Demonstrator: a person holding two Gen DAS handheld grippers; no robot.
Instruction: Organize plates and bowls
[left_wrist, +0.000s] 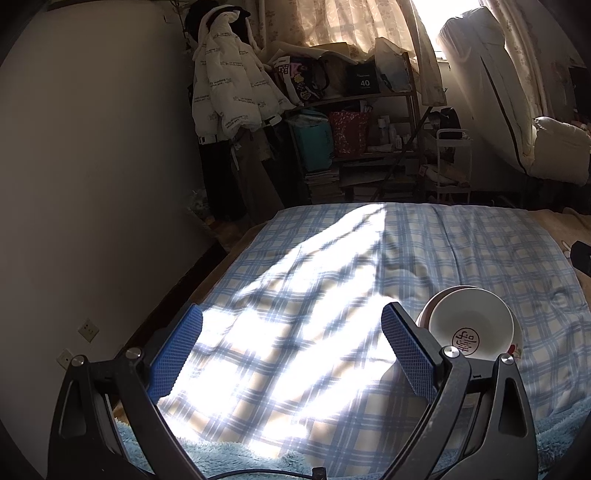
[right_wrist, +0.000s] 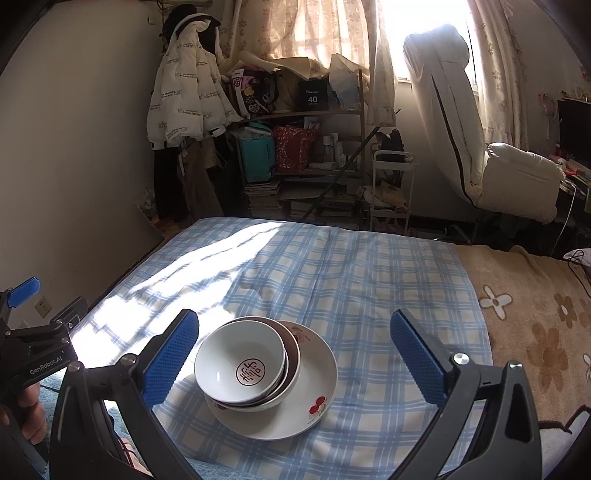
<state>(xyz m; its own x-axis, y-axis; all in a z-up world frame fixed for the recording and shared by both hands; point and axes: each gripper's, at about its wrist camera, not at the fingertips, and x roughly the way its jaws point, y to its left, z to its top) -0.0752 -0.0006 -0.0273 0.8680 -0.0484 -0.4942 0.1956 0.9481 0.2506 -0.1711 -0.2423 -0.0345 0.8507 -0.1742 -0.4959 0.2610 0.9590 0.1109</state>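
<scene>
A white bowl (right_wrist: 242, 365) with a red round character mark inside sits nested in a brown-lined bowl (right_wrist: 291, 354), both stacked on a white plate (right_wrist: 306, 398) with cherry print, on the blue plaid cloth (right_wrist: 351, 280). My right gripper (right_wrist: 293, 354) is open and empty, its blue pads either side of the stack and above it. My left gripper (left_wrist: 291, 332) is open and empty over sunlit cloth, with the bowl stack (left_wrist: 469, 325) just right of its right pad. The left gripper also shows at the left edge of the right wrist view (right_wrist: 26, 321).
The plaid cloth covers a bed with a brown flowered blanket (right_wrist: 535, 317) at right and blue fleece (left_wrist: 229, 458) at the near edge. A wall (left_wrist: 92, 166) runs along the left. Beyond the bed stand a cluttered shelf (right_wrist: 306, 147), a hung white jacket (right_wrist: 184, 92) and a chair (right_wrist: 517, 177).
</scene>
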